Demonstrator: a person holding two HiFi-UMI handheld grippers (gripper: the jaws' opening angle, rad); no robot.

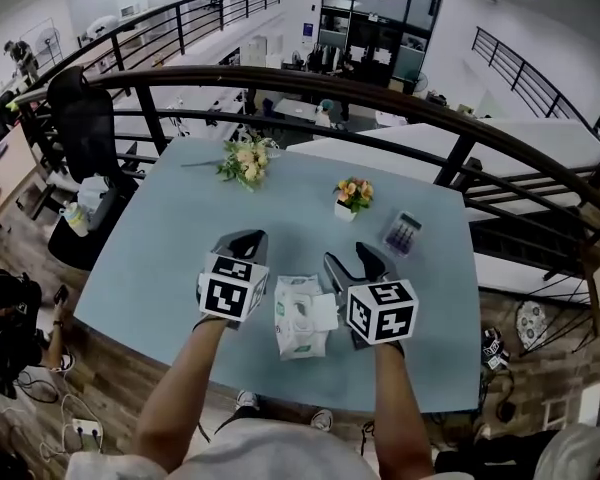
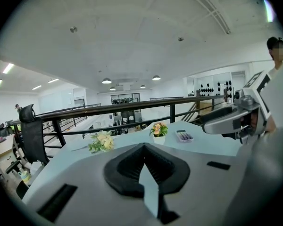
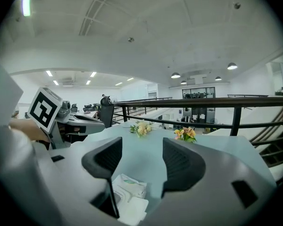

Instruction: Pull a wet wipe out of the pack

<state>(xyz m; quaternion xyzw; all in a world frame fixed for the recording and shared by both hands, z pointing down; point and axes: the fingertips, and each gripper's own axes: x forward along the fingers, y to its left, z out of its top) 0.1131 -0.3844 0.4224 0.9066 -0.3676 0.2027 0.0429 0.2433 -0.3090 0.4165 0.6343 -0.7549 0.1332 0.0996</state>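
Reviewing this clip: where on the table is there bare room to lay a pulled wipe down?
Bare table runs along the left edge, from the bouquet down past the left gripper. Another patch is the near right corner, below the calculator, outside the right gripper. Crowded: the wipe pack lies between both grippers, and the flower pot stands near the calculator.
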